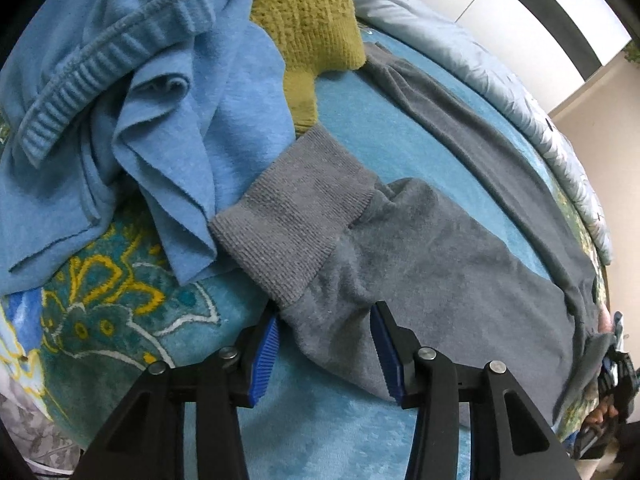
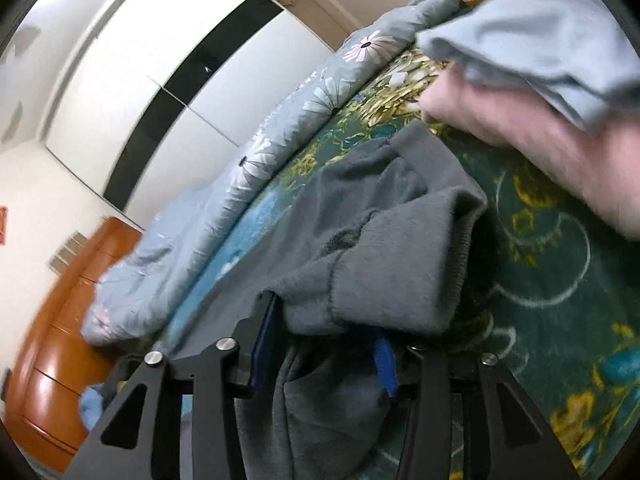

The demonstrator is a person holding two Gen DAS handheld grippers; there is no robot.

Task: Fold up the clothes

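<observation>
A grey garment [image 1: 420, 264] with a ribbed cuff [image 1: 296, 216] lies stretched across the teal patterned blanket [image 1: 380, 128]. My left gripper [image 1: 326, 312] straddles the grey leg just below the cuff, jaws open, blue pads [image 1: 264, 356] on either side of the fabric. At the far right edge of the left wrist view, the right gripper [image 1: 612, 372] holds the garment's other end. In the right wrist view, my right gripper [image 2: 324, 320] is shut on bunched grey fabric [image 2: 392, 264], which drapes over its fingers and hangs down between them.
A heap of blue sweaters [image 1: 140, 100] and an olive knit piece [image 1: 312, 20] lie beyond the cuff. A floral duvet [image 2: 280, 128] runs along the bed's far side. A hand [image 2: 520, 140] in a light blue sleeve [image 2: 540, 40] reaches over the blanket. White wardrobe [image 2: 160, 80] and a wooden dresser [image 2: 60, 340] stand behind.
</observation>
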